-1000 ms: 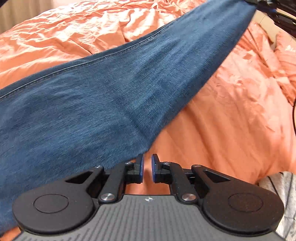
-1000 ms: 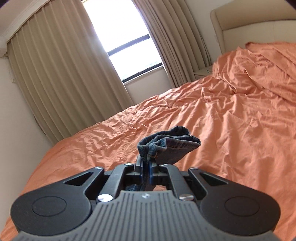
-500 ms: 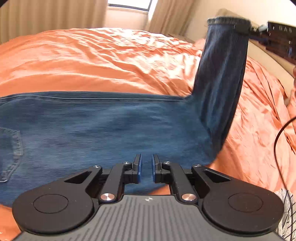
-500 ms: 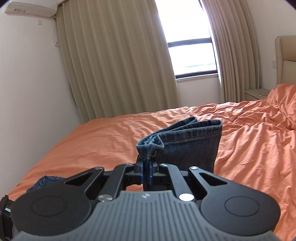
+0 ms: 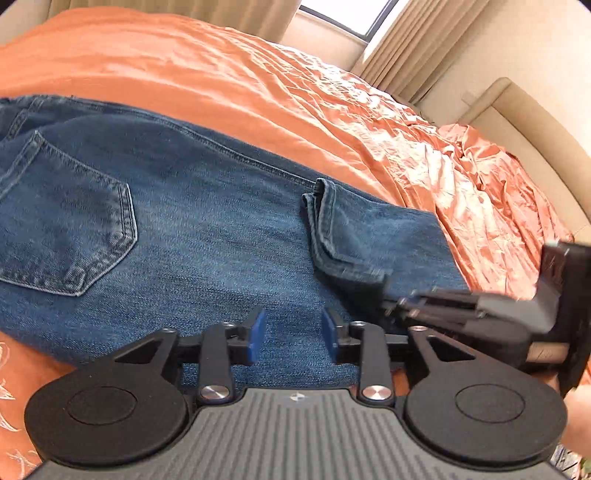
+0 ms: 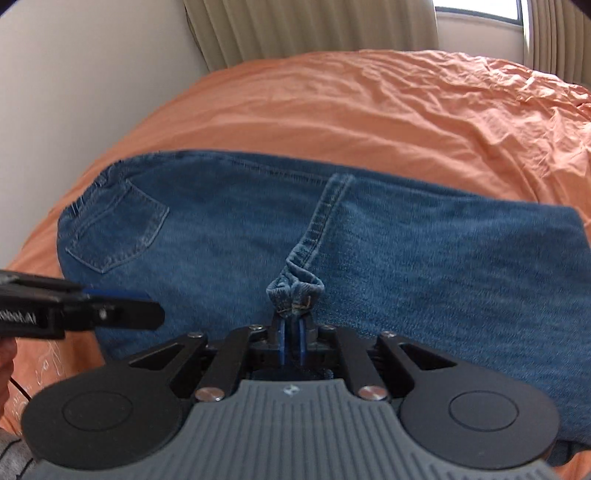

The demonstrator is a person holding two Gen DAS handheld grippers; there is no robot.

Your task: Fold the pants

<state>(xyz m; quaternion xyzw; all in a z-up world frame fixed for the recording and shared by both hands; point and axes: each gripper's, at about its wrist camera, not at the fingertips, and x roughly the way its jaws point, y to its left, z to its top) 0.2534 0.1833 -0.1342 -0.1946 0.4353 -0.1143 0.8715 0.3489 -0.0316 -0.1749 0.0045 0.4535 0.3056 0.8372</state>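
Blue jeans lie on the orange bedspread, back pocket at the left. The leg end is folded back over the thigh, its hem lying across the middle. My left gripper is open and empty, just above the near edge of the jeans. My right gripper is shut on the bunched hem and holds it low over the jeans. The right gripper also shows blurred in the left wrist view; the left gripper shows in the right wrist view.
Beige curtains and a window stand beyond the bed. A padded headboard is at the right. A white wall runs along the bed's left side. Rumpled bedspread folds lie near the headboard.
My right gripper has swung the held leg end down from high in the air and laid it over the thigh. My left gripper's jaws have widened and it now faces the pocket end.
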